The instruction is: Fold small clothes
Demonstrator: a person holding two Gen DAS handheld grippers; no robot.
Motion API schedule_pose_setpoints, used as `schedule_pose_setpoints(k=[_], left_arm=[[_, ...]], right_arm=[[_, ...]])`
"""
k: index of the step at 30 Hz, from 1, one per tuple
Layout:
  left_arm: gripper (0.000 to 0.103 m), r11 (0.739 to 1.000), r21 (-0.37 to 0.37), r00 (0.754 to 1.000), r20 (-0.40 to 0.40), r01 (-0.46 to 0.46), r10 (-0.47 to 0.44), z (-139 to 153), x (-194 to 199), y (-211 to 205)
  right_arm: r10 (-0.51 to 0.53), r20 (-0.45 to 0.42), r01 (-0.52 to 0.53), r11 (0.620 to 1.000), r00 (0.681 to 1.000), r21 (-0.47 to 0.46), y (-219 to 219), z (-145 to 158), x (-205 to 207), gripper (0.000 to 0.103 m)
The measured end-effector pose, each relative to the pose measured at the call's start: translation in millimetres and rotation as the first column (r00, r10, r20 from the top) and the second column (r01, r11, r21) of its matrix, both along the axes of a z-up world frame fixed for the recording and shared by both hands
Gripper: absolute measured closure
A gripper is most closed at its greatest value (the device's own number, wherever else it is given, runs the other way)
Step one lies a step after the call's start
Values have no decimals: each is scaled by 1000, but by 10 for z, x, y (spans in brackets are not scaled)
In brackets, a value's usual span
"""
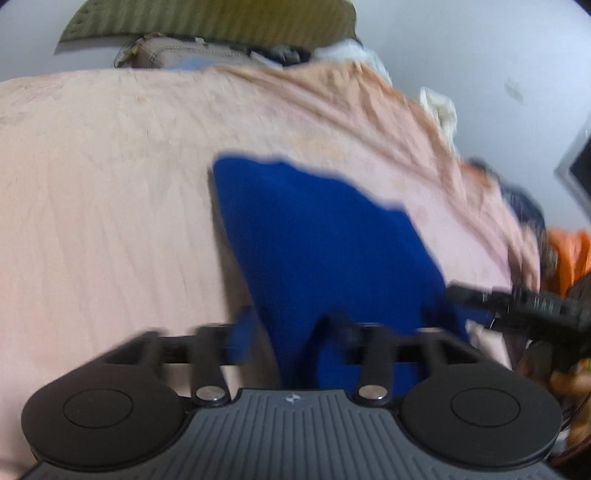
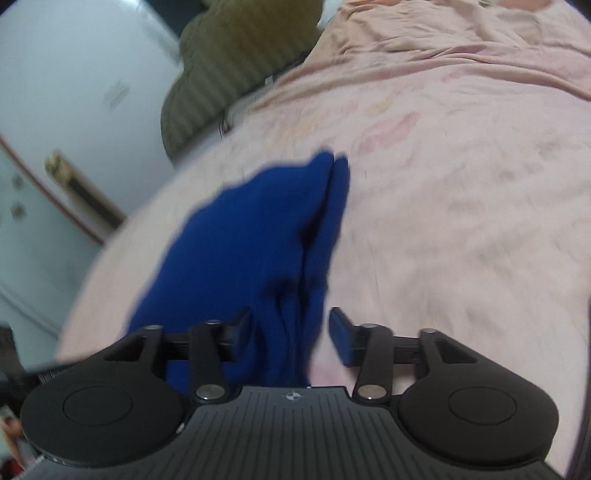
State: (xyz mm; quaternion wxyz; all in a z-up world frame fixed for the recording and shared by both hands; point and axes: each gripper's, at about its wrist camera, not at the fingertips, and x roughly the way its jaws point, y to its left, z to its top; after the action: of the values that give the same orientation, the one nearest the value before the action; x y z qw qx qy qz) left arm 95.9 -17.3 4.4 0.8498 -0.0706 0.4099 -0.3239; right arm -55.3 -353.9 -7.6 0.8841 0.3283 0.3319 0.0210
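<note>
A small dark blue garment point(image 1: 314, 229) lies folded into a long strip on the pink bedsheet point(image 1: 110, 184). My left gripper point(image 1: 286, 332) hovers over its near end with the jaws apart and the cloth lying loose between them; the picture is blurred. In the right wrist view the same blue garment point(image 2: 258, 229) runs away from me with a crease down its middle. My right gripper point(image 2: 290, 332) stands open around its near end, with a gap at the right pad. The right gripper point(image 1: 480, 299) also shows at the garment's right edge in the left wrist view.
An olive striped cushion point(image 1: 221, 22) and a brown bag point(image 1: 184, 55) sit at the bed's far end. Orange cloth point(image 1: 569, 254) lies beyond the right edge of the bed. In the right wrist view the pink sheet point(image 2: 461, 221) stretches rightwards, and the bed edge drops to a pale wall point(image 2: 74, 74) on the left.
</note>
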Motion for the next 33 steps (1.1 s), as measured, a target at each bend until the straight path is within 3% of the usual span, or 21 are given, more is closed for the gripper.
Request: schedule_pose_setpoints(k=[1, 2, 6, 10, 12, 13, 14, 17, 19, 21, 24, 25, 26, 28, 30, 32, 33], left_arm=[[27, 999, -19, 999, 8, -48, 49, 11, 131, 17], [27, 997, -35, 997, 4, -71, 71, 17, 266, 2], [27, 990, -133, 990, -137, -49, 30, -134, 847, -115], [29, 969, -216, 959, -278, -120, 56, -435, 1288, -171], [48, 953, -267, 955, -292, -141, 60, -467, 1340, -161], [71, 956, -260, 955, -292, -137, 58, -471, 1359, -203], [77, 964, -240, 963, -265, -112, 46, -448, 1351, -248], [82, 987, -155, 996, -81, -51, 39, -252, 1152, -364], [82, 992, -121, 999, 36, -20, 25, -109, 1036, -450], [82, 998, -65, 996, 86, -11, 16, -47, 1030, -573], [78, 992, 122, 992, 124, -21, 6, -96, 1025, -788], [78, 987, 155, 989, 145, -30, 7, -90, 975, -789], [78, 986, 163, 985, 174, -42, 13, -55, 885, -764], [74, 978, 188, 973, 228, -89, 44, 51, 671, -710], [66, 962, 228, 962, 257, -148, 87, 127, 459, -682], [30, 950, 252, 960, 253, -186, 121, 130, 258, -659], [26, 944, 260, 957, 257, -203, 135, 107, 163, -662]], right_arm=[[-6, 17, 5, 1000, 1000, 22, -64, 3, 83, 32], [-10, 20, 9, 999, 1000, 40, -124, -27, 200, 31], [-66, -6, 66, 995, 998, 81, -267, -210, 670, 35], [-43, 30, 38, 985, 999, 167, -313, -329, 1059, 35], [-14, 41, 6, 982, 999, 191, -341, -372, 1220, 44], [-1, 37, -7, 981, 999, 192, -357, -382, 1283, 61], [10, 20, -13, 983, 1000, 182, -371, -390, 1337, 77], [37, 31, -40, 993, 999, 111, -323, -298, 1314, 86], [32, 79, -35, 999, 996, 32, -265, -163, 1237, 89], [19, 130, -17, 1000, 991, -13, -258, -76, 1213, 89], [-19, 77, 24, 997, 997, -69, -249, -136, 1324, 82], [-31, 39, 34, 996, 999, -88, -245, -175, 1367, 66], [-62, 18, 64, 991, 998, -115, -240, -181, 1350, 60], [-143, 45, 149, 970, 989, -192, -220, -58, 1182, 59], [-203, 86, 220, 918, 975, -329, -109, 146, 966, 60], [-176, 139, 219, 886, 974, -410, 77, 287, 744, 61], [-112, 150, 166, 892, 982, -420, 187, 314, 663, 61]])
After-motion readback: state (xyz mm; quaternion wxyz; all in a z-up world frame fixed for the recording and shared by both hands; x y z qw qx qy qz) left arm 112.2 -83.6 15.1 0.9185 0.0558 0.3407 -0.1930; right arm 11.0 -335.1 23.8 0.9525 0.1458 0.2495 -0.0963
